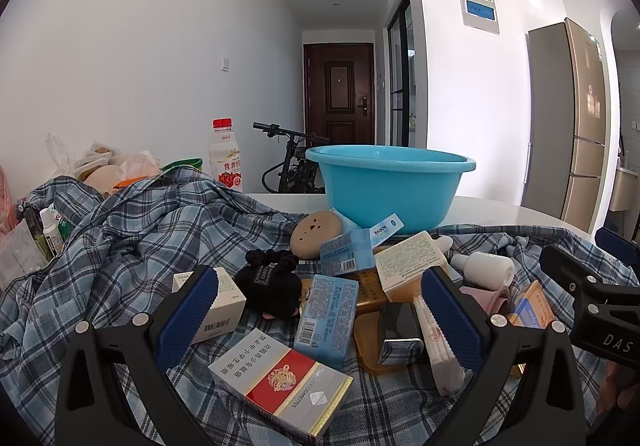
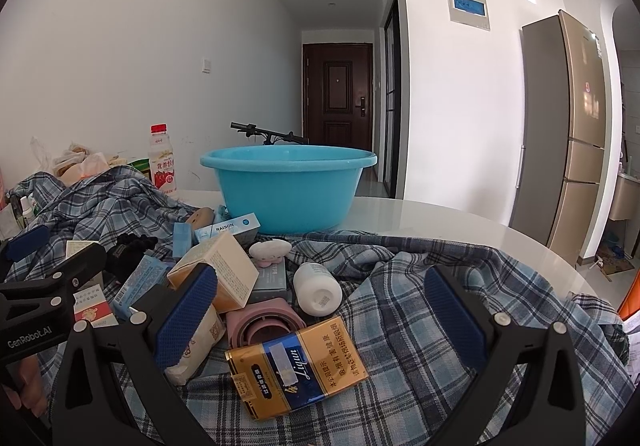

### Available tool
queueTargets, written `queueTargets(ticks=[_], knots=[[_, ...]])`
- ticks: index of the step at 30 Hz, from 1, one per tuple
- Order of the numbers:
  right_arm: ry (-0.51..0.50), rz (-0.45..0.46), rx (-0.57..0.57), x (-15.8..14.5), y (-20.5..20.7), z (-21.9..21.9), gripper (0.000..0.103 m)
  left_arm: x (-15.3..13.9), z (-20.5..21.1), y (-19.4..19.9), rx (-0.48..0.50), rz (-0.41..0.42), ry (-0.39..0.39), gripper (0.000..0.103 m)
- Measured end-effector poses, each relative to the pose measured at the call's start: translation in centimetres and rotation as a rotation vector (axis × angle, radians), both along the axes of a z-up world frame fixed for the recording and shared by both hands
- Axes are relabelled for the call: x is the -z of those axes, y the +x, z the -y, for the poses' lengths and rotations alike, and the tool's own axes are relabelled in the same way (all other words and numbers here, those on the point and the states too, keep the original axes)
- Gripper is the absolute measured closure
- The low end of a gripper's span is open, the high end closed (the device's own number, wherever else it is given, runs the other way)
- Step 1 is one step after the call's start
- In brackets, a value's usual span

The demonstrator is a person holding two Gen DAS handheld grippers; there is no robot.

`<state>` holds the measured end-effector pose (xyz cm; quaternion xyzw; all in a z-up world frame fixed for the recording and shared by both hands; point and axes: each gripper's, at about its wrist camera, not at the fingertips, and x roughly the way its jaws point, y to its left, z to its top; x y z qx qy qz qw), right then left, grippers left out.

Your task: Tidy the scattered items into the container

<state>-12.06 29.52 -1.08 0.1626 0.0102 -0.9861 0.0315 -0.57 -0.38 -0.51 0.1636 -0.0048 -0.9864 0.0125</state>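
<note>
A blue plastic basin [image 1: 390, 185] [image 2: 288, 189] stands at the back of a plaid cloth [image 1: 132, 238] [image 2: 420, 306]. In front of it lies a heap of small items. My left gripper [image 1: 320, 310] is open over a red and silver cigarette pack [image 1: 284, 386], a light blue box [image 1: 328, 314] and a black pouch [image 1: 272, 286]. My right gripper [image 2: 320, 310] is open above a gold and blue cigarette pack [image 2: 296, 366], a pink holder [image 2: 264, 326] and a white bottle [image 2: 318, 288] lying on its side. Neither gripper holds anything.
A drink bottle with a red cap [image 1: 226, 157] [image 2: 162, 161] and plastic bags [image 1: 100, 161] stand at the back left. The white table [image 2: 460, 230] shows bare at the right. The other gripper [image 1: 592, 302] [image 2: 36, 298] appears at each view's edge. A fridge [image 2: 568, 133] stands at the right.
</note>
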Motion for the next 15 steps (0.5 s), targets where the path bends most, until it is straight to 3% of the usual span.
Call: queueTargets(ticks=[15], knots=[[-0.001, 0.002, 0.0, -0.03, -0.02, 0.0, 0.0, 0.23, 0.02, -0.15, -0.001, 0.009, 0.003, 0.0]])
